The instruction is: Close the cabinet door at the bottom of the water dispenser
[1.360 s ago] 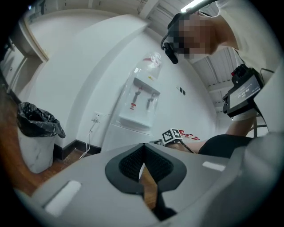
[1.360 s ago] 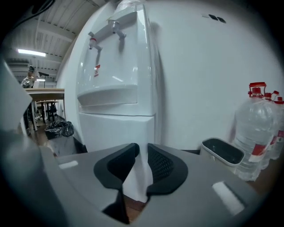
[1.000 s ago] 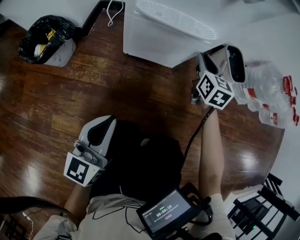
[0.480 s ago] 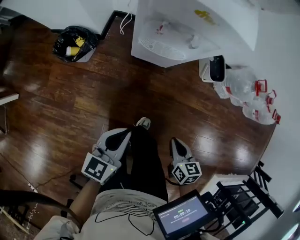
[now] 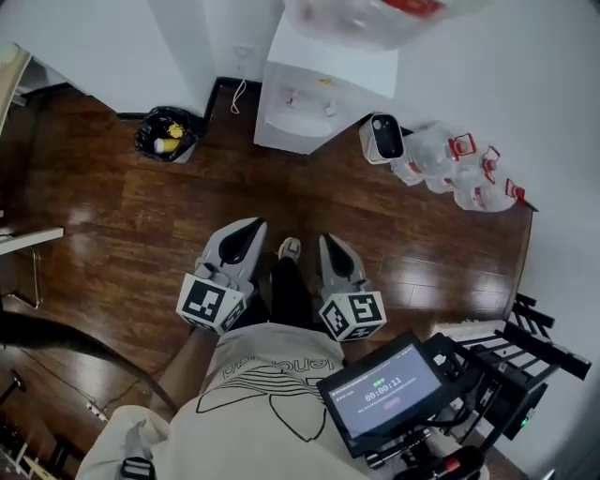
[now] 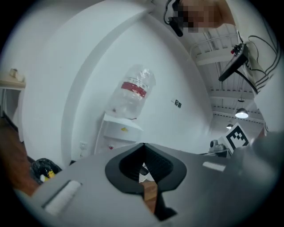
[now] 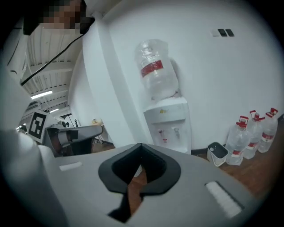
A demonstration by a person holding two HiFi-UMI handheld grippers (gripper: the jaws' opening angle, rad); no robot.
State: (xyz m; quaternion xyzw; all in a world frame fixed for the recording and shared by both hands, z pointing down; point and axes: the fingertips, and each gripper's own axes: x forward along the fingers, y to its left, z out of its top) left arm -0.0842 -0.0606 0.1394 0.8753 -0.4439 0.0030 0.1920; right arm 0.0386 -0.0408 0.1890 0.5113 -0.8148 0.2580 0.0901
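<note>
The white water dispenser [image 5: 305,108] stands against the far wall with a clear bottle [image 5: 375,14] on top. It also shows in the left gripper view as the dispenser [image 6: 119,133] and in the right gripper view as the dispenser [image 7: 167,122]. Its lower cabinet door is hidden behind the gripper bodies in both gripper views, and from the head view I cannot make it out. My left gripper [image 5: 251,227] and right gripper [image 5: 328,244] are held side by side close to the body, well short of the dispenser. Both are shut with nothing in them, as the left gripper [image 6: 143,146] and right gripper [image 7: 141,146] show.
A black-bagged rubbish bin [image 5: 169,133] sits left of the dispenser. A small white bin [image 5: 384,139] and several water jugs [image 5: 464,169] stand to its right. A black rack [image 5: 530,352] and a screen device [image 5: 384,394] are at the lower right. A shoe [image 5: 290,247] rests on the wooden floor.
The view has risen far above the floor. My right gripper left its place by the dispenser's base, came back beside the body and shut. The left gripper rose with it.
</note>
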